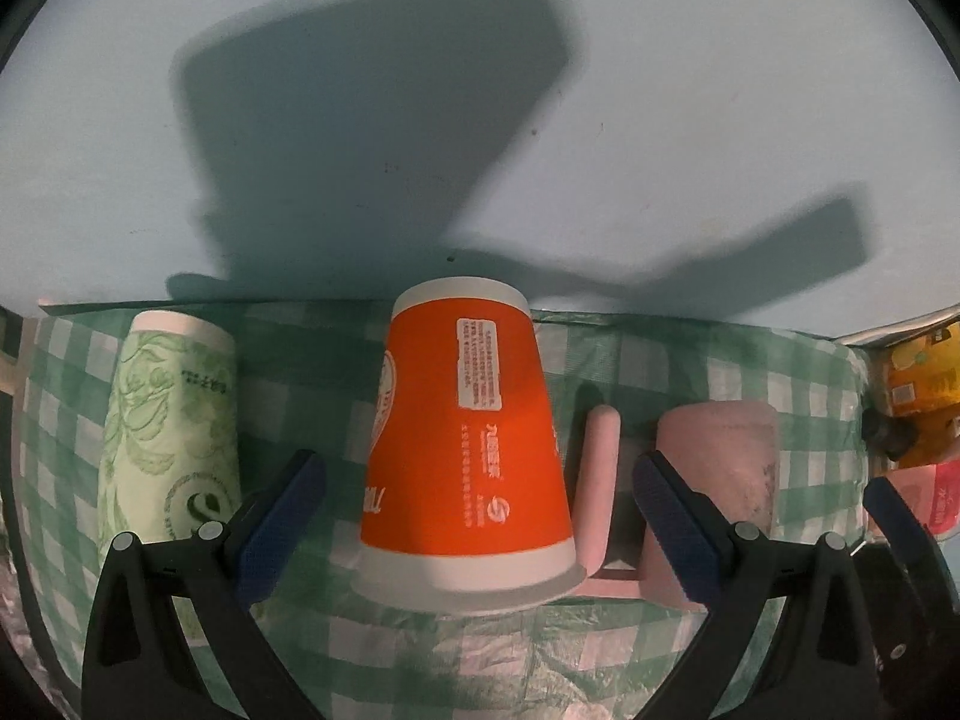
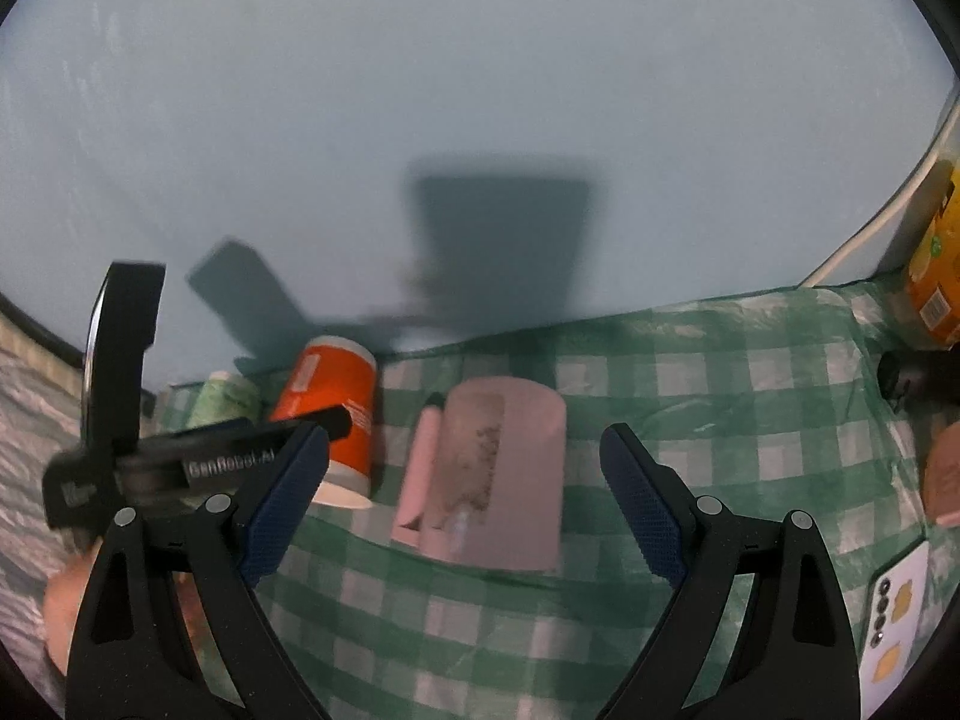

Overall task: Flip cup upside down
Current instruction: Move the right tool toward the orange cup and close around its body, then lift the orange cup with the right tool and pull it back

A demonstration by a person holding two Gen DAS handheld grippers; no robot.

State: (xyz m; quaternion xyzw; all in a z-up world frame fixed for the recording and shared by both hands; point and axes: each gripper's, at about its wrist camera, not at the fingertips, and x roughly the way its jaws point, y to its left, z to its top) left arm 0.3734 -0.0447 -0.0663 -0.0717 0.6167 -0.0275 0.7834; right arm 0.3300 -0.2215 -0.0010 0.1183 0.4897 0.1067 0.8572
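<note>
- Cup (image 1: 465, 444), orange paper, stands upside down on the green checked cloth (image 1: 660, 360) of the desk, rim down, between the spread fingers of the left gripper (image 1: 480, 522), untouched.
- Green-patterned cup (image 1: 171, 420) stands inverted to its left; a pink mug (image 2: 504, 474) to its right.
- Right gripper (image 2: 465, 492) is spread wide before the pink mug, holding nothing.

A green-patterned paper cup (image 1: 171, 426) is standing inverted near the tabletop's (image 1: 750, 372) back left corner; a pink mug (image 2: 501, 474) is sitting upside down mid-tabletop; a phone (image 2: 894, 624) is lying at the right edge.
</note>
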